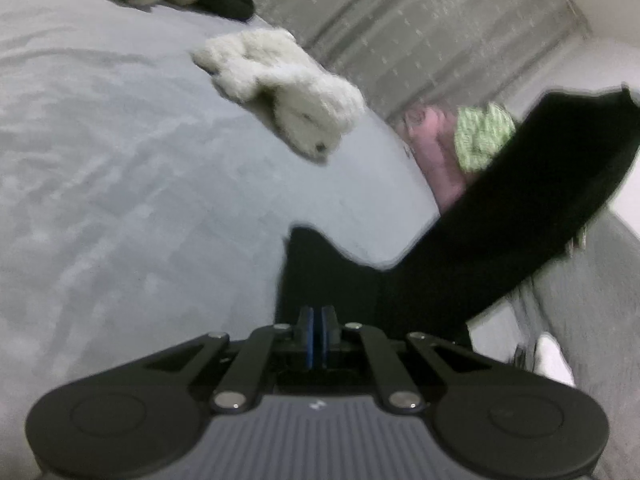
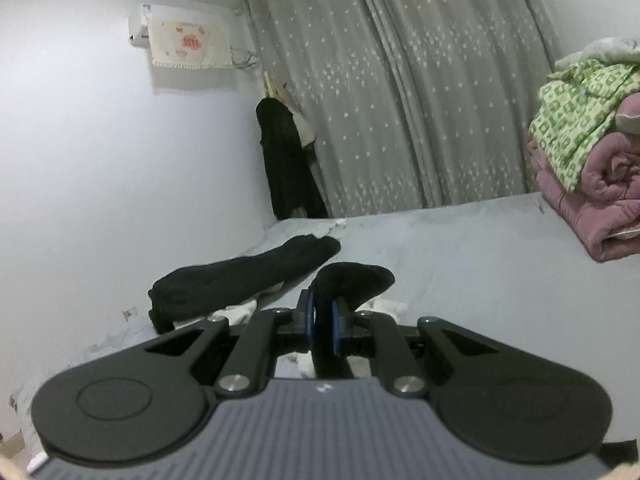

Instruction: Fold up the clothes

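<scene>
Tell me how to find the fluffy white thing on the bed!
Start at the big grey bed and look toward its edge nearest the starry curtain. The fluffy white thing lies there alone. Unlike the smooth black clothes around, it is cream and woolly, like a lamb.

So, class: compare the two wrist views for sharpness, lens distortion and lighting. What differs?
Left wrist view: motion blur smears the white fluffy garment and the black garment, and the bed sheet bulges under fisheye. Right wrist view: sharper, the curtain stars are crisp, its folds bow outward, lighting is flat and dim, dark vignette in corners.
</scene>
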A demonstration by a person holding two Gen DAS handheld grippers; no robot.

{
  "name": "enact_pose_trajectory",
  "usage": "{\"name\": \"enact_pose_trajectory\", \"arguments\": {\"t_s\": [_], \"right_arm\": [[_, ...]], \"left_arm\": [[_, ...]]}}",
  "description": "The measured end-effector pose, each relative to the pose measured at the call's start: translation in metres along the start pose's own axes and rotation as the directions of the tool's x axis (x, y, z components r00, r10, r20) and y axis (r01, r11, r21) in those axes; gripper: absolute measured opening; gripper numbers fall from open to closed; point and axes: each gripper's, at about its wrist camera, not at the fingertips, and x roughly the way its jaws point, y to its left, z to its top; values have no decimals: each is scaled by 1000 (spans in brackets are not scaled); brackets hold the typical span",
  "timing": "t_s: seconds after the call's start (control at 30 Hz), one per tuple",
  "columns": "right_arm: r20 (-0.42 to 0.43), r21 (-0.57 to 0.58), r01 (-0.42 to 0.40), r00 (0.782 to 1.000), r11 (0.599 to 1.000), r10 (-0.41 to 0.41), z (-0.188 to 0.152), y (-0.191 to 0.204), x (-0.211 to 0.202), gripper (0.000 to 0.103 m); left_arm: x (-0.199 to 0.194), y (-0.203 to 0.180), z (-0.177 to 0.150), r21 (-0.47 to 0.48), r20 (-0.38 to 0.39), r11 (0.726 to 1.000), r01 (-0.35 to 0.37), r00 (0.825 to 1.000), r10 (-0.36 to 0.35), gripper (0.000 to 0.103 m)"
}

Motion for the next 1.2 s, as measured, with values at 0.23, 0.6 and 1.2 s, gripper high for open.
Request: {"name": "enact_pose_trajectory", "arguments": {"t_s": [0.23,0.6,1.2], "right_arm": [[-8,76,71,997,995,-70,-18,-57,-13,10],[-61,216,145,989,965,-135,-73,-144,-51,10],[-276,334,332,929,882,-246,-186,-213,-97,12]], "left_arm": [[7,-12,-5,106,-117,993,-56,991,68,2],[1,12,3,84,-315,995,-55,946,79,10],[9,-7,-1,183,-182,962,-202,955,235,11]]}}
